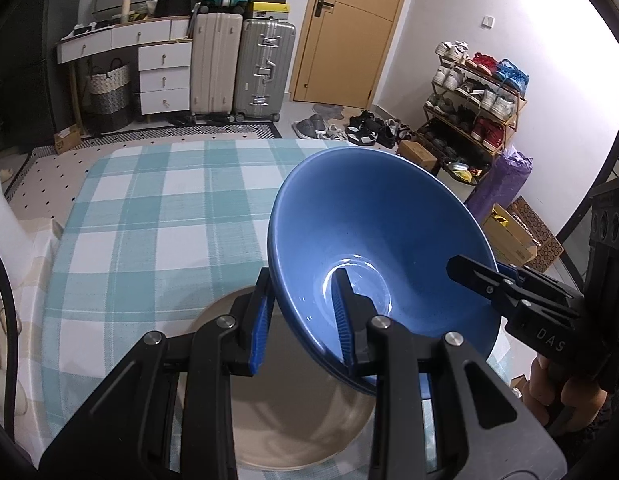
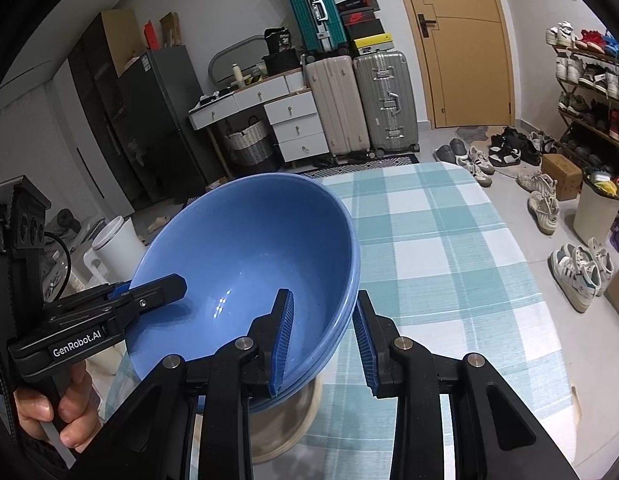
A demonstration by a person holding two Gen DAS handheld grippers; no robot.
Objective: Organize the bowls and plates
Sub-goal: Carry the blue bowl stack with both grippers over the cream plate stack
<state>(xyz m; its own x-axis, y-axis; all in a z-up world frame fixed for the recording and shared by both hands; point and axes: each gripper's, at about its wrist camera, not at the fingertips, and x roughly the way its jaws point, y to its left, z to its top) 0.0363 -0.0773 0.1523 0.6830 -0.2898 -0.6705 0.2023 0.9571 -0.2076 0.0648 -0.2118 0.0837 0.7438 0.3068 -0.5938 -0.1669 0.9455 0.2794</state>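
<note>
The left gripper (image 1: 305, 320) and right gripper (image 2: 323, 340) are each pinched on the wall of the blue bowls (image 1: 373, 232), at nine and three o'clock. The nested stack is held tilted above a beige plate (image 1: 293, 420) on the checked tablecloth (image 1: 157, 208). Glazed, stiff, breakable and probably heavy, it is best gripped at opposite rims.
</note>
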